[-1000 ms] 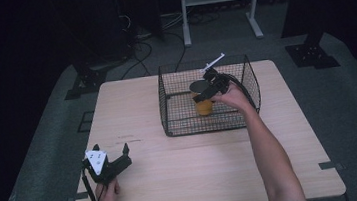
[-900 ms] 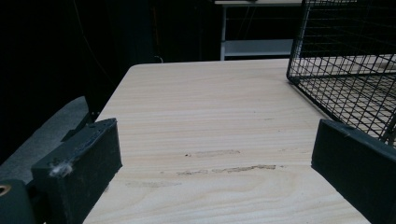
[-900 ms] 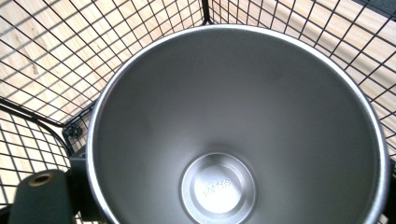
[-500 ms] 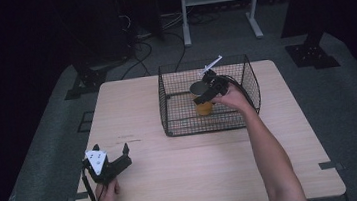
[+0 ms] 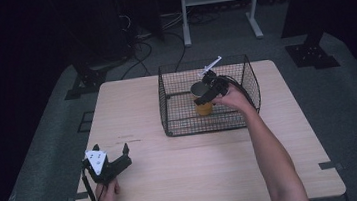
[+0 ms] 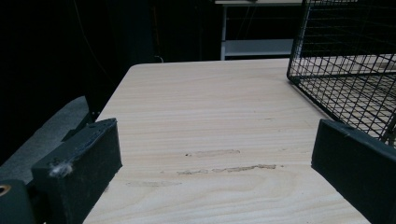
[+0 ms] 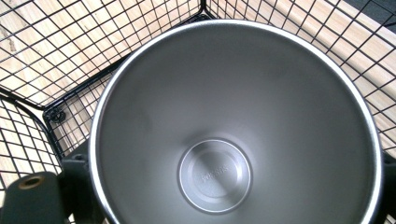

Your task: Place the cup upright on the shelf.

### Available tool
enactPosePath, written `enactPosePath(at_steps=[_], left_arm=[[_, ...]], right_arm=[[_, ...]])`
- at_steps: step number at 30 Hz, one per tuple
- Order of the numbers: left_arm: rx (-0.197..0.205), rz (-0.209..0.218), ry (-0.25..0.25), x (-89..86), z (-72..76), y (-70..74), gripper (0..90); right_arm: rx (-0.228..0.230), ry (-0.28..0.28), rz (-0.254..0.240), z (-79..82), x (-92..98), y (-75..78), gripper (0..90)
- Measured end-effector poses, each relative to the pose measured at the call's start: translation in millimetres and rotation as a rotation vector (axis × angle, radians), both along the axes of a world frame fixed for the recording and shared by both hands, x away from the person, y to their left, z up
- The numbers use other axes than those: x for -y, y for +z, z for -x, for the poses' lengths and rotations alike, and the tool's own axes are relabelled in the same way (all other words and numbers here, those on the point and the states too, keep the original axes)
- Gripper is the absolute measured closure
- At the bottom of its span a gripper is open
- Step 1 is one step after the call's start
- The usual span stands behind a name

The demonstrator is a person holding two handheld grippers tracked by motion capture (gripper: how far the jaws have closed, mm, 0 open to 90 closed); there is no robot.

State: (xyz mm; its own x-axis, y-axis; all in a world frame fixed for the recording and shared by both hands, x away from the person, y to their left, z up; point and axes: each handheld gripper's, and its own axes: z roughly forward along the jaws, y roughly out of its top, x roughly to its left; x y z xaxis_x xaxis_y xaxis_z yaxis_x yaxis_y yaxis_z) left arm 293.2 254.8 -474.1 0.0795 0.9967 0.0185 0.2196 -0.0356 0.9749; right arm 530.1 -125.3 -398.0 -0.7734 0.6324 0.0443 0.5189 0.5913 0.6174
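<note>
Left gripper [image 5: 114,163]: rests near the front-left corner of the table [image 5: 132,110], jaws spread wide with nothing between them. It is well apart from the work and poses no hazard while parked.

Wire basket [image 5: 179,123]: stands toward the far edge of the table, right of centre.

Cup [image 5: 203,103]: orange outside, steel inside, upright inside the basket near its middle. In the right gripper view its open mouth [image 7: 233,121] faces the camera.

Right gripper [image 5: 209,93]: reaches down into the basket, jaws clamped on the cup across its rim.

Probable faults:
- The smooth steel wall may slip between the jaws if the clamp eases, dropping the cup onto the basket floor.
- A tilted lift could catch the cup or the hand on the basket's top wire and drag the basket across the table.
- The trailing cable may snag on the far wall of the basket.
</note>
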Motion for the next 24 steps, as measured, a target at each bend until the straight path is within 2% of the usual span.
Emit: enactPosePath(at_steps=[4, 15, 21, 24], left_arm=[[0.0, -0.001, 0.001, 0.2, -0.1, 0.0, 0.8], [-0.001, -0.001, 0.003, 0.3, -0.5, 0.0, 0.8], [-0.001, -0.004, 0.004, 0.6, -0.8, -0.1, 0.8], [0.0, -0.004, 0.005, 0.6, -1.0, -0.1, 0.8]], right_arm=[[-0.002, 0.005, 0.008, 1.0, -1.4, 0.1, 6.9], [0.029, -0.016, -0.013, 1.9, 0.1, 6.3, 2.0], [0.045, -0.024, -0.035, 2.5, 1.0, 10.8, 0.9], [0.052, -0.027, -0.066, 2.9, 3.0, 15.0, 0.9]])
